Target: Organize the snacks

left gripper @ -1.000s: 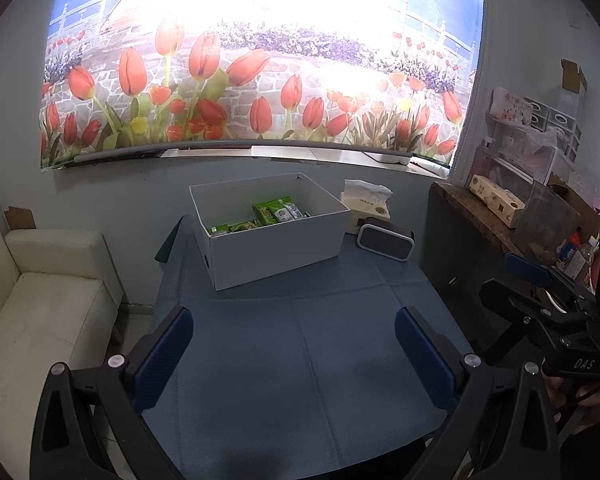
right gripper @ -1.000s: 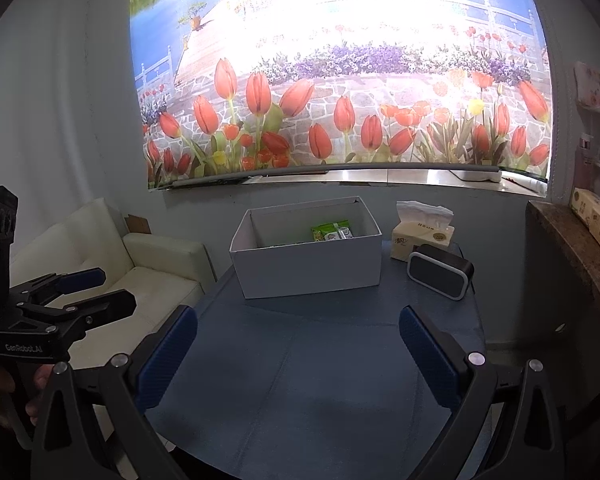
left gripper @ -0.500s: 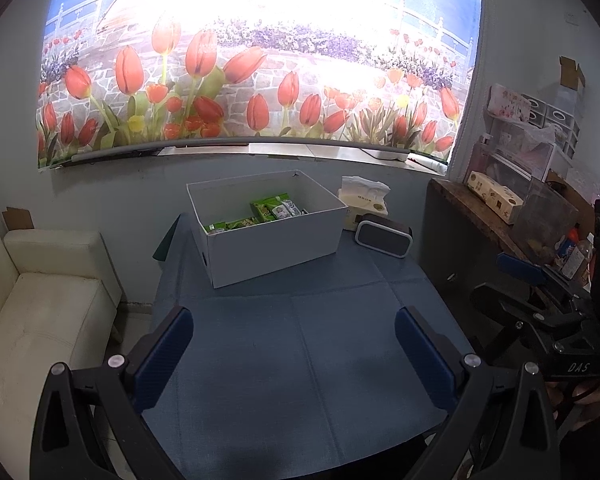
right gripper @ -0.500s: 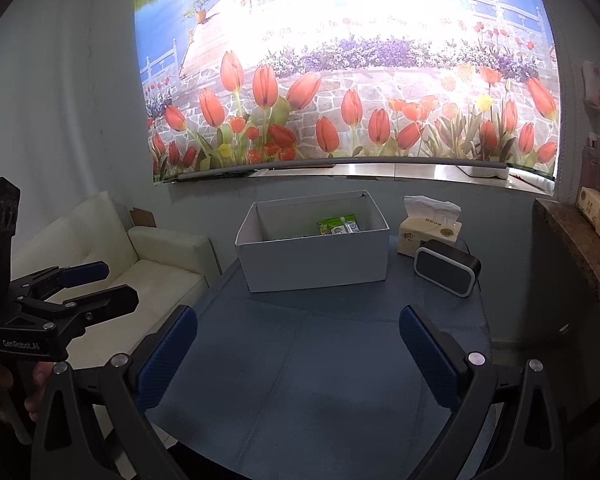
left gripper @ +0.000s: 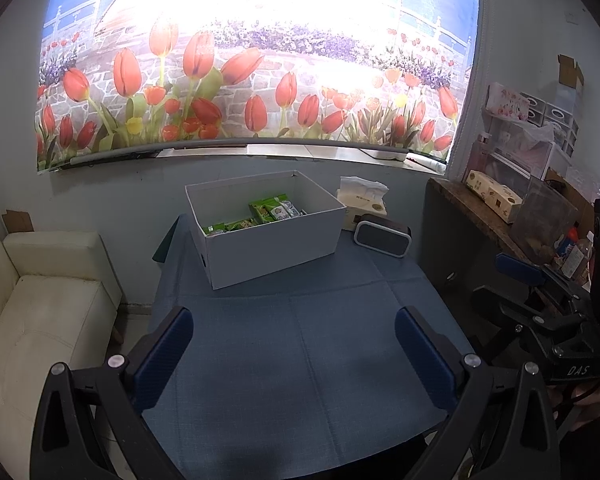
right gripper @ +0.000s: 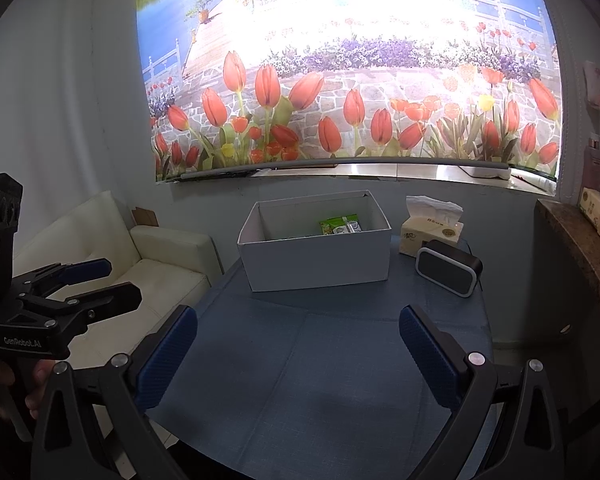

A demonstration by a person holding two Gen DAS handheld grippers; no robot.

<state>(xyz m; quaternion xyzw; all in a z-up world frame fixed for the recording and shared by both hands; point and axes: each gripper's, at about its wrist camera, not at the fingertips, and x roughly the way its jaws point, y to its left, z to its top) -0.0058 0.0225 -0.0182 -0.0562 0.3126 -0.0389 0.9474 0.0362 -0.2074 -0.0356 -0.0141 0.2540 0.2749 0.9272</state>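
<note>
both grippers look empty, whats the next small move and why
Probably pull both back and stop: the green snack packs already lie inside the white box, no loose snack shows on the blue tablecloth, and the left gripper and right gripper are open, holding nothing.

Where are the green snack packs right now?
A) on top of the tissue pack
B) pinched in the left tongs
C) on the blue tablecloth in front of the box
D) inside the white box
D: the green snack packs lie inside the white box, while both the left tongs and the right tongs are open and hold nothing.
</note>
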